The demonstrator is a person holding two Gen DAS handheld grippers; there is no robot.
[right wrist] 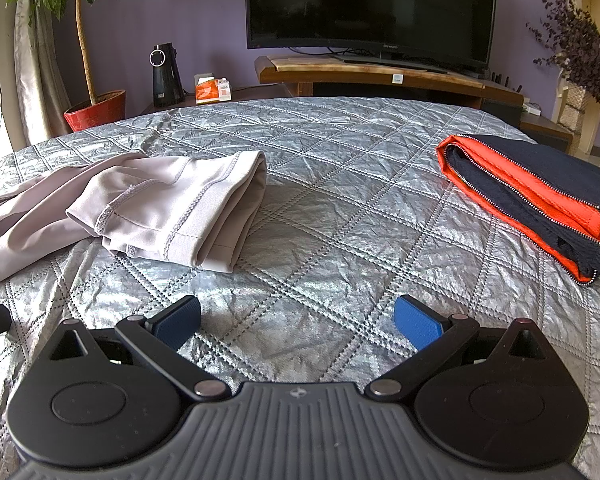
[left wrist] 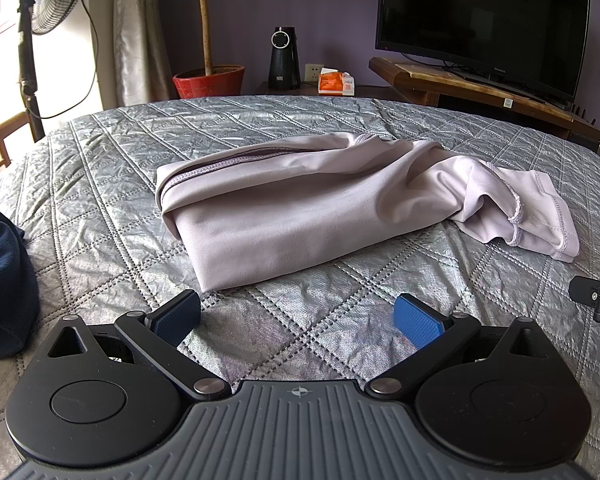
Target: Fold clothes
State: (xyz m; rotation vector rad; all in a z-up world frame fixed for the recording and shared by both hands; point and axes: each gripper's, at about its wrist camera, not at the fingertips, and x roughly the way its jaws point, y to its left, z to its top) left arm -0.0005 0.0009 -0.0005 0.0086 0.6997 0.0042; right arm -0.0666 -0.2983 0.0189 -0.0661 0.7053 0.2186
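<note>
Your left gripper (left wrist: 298, 318) and right gripper (right wrist: 298, 318) both hang spread and empty over the bed (right wrist: 340, 152), the half-folded garment (left wrist: 300, 208) just ahead of the left, its cuffs (right wrist: 180, 208) ahead-left of the right, likely ready for another fold.

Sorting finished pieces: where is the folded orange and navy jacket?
Right wrist view, far right on the quilted bedspread: orange and navy jacket, apart from the lilac garment.
</note>
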